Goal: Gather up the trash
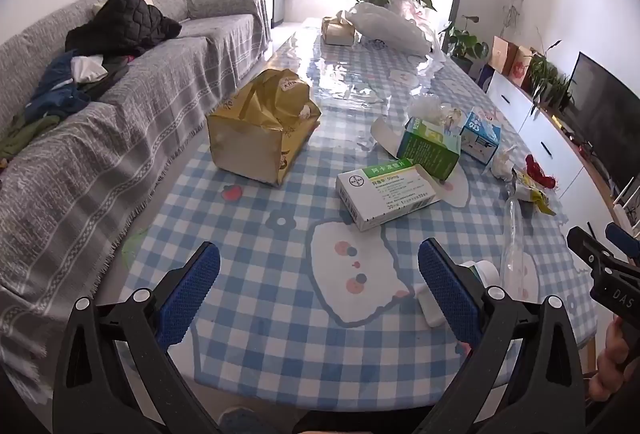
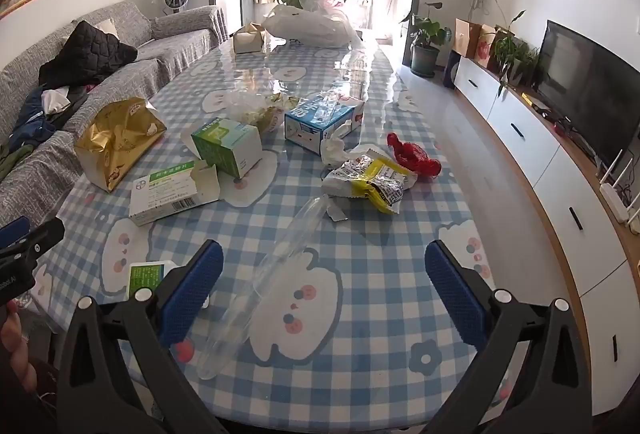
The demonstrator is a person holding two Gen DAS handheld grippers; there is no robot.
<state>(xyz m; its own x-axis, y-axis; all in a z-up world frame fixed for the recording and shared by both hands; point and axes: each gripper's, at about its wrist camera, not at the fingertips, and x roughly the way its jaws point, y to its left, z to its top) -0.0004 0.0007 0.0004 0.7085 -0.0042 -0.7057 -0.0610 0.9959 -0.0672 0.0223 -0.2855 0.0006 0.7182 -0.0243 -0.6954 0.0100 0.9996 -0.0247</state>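
- The long desk (image 2: 360, 234) under a blue-and-white checked cloth with cartoon faces runs away from both cameras toward a bright doorway, and the trash lies scattered over its near half.
- A crumpled gold foil bag (image 1: 264, 126) stands near the desk's left edge, its open mouth turned up and toward the far end.
- A flat white-and-green medicine carton (image 1: 386, 194) lies on its broad side near the middle; in the left wrist view its long axis runs from lower left to upper right, and one end flap hangs open.
- A green-and-white box (image 2: 226, 146) sits just behind it, touching it, with a blue-and-white box (image 2: 320, 124) further right.
- A clear plastic tube-shaped wrapper (image 2: 264, 282) lies flat, its long axis slanting from the near edge up toward a crushed yellow-and-silver snack packet (image 2: 370, 182).
- A crumpled red wrapper (image 2: 414, 156) rests beside that packet.
- The left gripper (image 1: 318, 290) hovers over bare cloth, jaws wide apart, nothing between them.
- The right gripper (image 2: 324, 284) is likewise spread wide above the clear wrapper, not touching it.
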